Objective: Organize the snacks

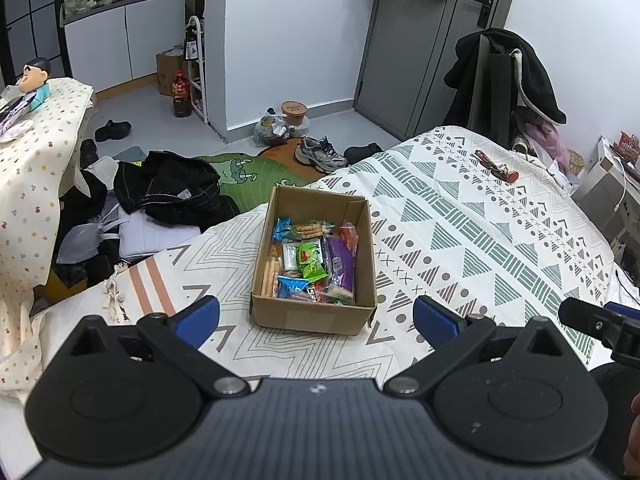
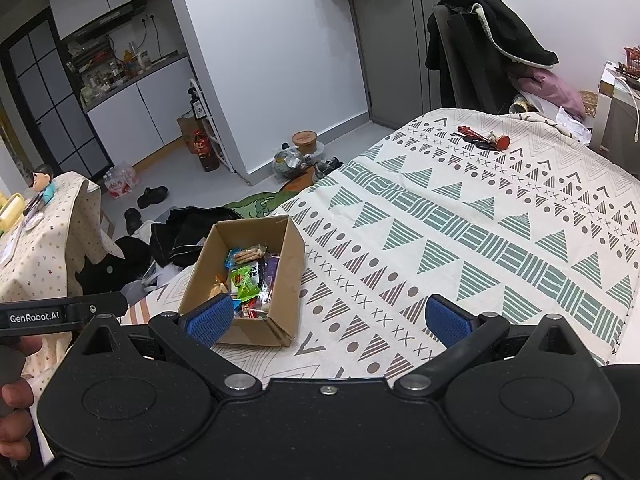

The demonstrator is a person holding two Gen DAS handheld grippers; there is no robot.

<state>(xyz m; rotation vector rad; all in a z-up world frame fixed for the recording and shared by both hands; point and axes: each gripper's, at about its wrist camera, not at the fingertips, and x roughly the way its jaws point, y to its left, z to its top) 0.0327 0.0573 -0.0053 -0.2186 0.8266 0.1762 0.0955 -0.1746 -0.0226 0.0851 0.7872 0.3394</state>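
Here the snack-filled cardboard box [image 1: 314, 264] is centred before the spread left gripper [image 1: 316, 316]; beside the spread right gripper [image 2: 332, 320], only the right view shows water bottles [image 2: 120, 182].

From my seat, the bed [image 1: 460, 240] lies bare right of the cardboard box [image 1: 316, 316] (its open top is reachable from above). Only keys [image 2: 482, 140] sit far back; a clothes pile [image 1: 176, 192] crowds the floor left.
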